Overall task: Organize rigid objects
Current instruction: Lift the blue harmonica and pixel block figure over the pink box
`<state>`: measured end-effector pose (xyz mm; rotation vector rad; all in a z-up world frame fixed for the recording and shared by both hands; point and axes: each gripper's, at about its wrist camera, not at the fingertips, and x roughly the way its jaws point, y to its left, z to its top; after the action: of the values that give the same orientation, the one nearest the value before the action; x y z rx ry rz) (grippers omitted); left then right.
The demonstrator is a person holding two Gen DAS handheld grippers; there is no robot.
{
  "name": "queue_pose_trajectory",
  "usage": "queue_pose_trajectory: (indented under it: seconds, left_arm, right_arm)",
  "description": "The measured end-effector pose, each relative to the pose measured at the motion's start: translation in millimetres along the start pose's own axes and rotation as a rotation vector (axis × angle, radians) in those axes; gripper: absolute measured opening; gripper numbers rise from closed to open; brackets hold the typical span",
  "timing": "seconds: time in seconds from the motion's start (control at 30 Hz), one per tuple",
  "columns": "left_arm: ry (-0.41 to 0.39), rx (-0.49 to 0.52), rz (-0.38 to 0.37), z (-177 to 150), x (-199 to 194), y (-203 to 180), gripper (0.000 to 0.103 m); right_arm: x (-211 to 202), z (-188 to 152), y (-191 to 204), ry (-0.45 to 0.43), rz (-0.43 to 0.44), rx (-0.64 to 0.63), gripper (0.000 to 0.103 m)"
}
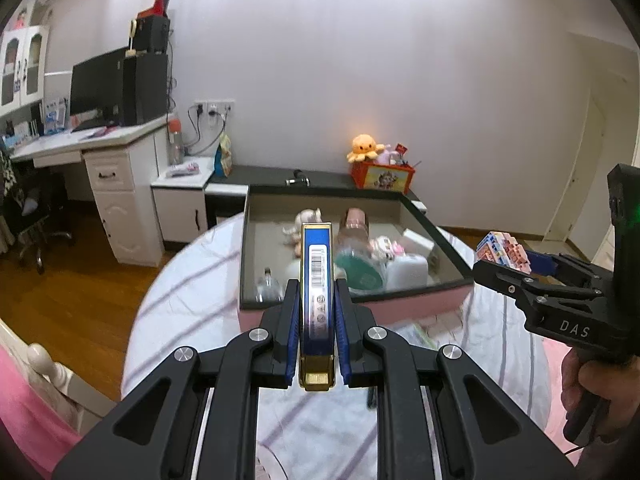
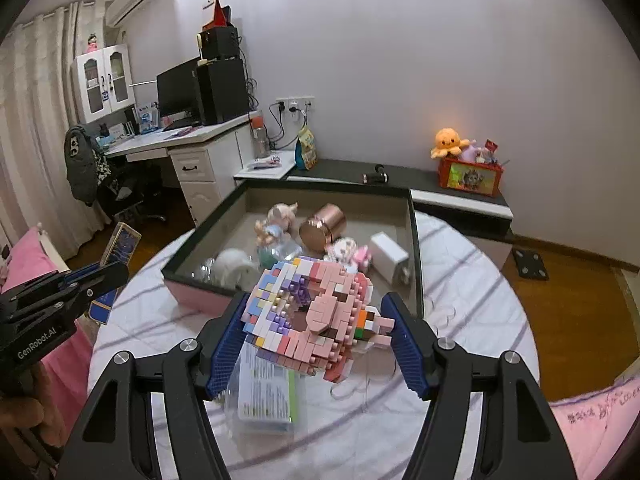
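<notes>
gripping blue box (image 1: 317, 280), brick figure (image 2: 316, 312)

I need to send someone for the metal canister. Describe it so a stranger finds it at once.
Start at the round table with the striped cloth, then the shallow pink-sided tray on it. Among the things inside, the copper canister lies on its side near the middle, towards the far wall. It is the only shiny metal cylinder there; its neighbours are small pale figurines and a white box.

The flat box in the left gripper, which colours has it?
Blue box with gold ends; left wrist view.
</notes>
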<state>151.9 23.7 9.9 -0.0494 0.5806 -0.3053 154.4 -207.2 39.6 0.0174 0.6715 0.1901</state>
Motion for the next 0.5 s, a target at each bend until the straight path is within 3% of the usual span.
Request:
queue_pose_trajectory:
  seconds: [0.23, 0.5]
  left_arm:
    - [-0.023, -0.002, 0.018, 36, 29, 6, 0.015]
    - [0.021, -0.016, 0.033, 66, 87, 11, 0.015]
  right_arm:
    - [28, 44, -10, -0.004, 0.013, 0.007, 0.068]
    - [101, 66, -29, 0.095, 0.029, 0.057, 0.068]
